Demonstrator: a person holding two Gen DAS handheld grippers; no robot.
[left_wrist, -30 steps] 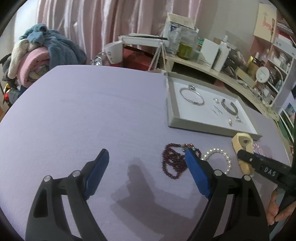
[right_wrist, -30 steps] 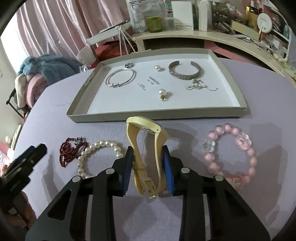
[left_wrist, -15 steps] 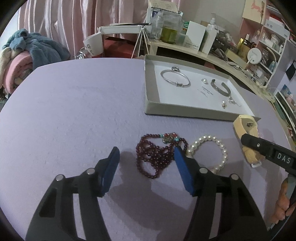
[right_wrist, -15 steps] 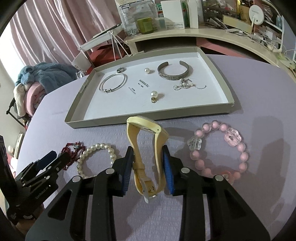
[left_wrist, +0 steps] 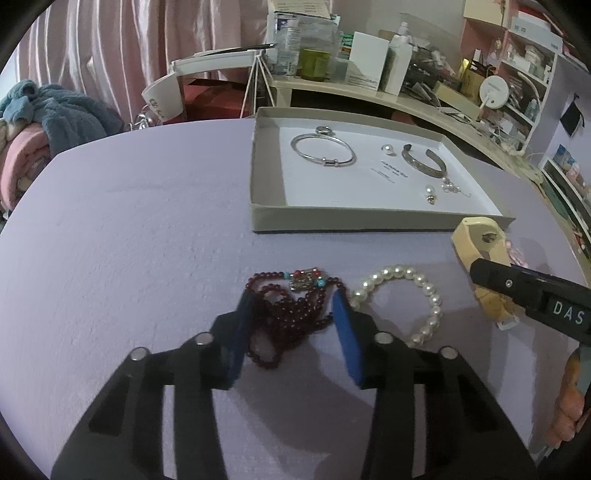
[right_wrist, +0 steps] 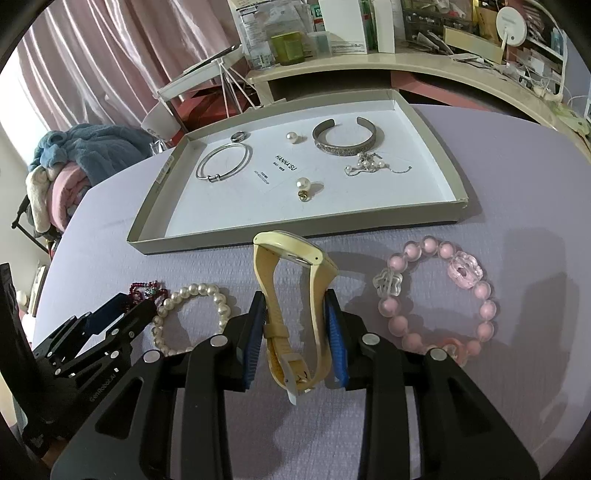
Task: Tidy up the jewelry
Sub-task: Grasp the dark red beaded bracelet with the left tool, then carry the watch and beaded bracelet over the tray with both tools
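Inside tray (right_wrist: pixel 147 236): bangle (right_wrist: pixel 223 162), cuff (right_wrist: pixel 345 138), ring (right_wrist: pixel 239 136), pearl earrings (right_wrist: pixel 303 184). Left gripper (left_wrist: pixel 293 306) jaws closing, garnet beads (left_wrist: pixel 291 310) between; right gripper (right_wrist: pixel 295 321) jaws clamped on watch (right_wrist: pixel 295 295).

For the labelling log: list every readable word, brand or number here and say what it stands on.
"HANNA'SU": printed on the white floor of the tray.
"DAS": white letters on the right claw, seen from the left wrist.
Smaller print under "HANNA'SU", embossed text on the left claw, the shelf packaging: too small or blurred to read.
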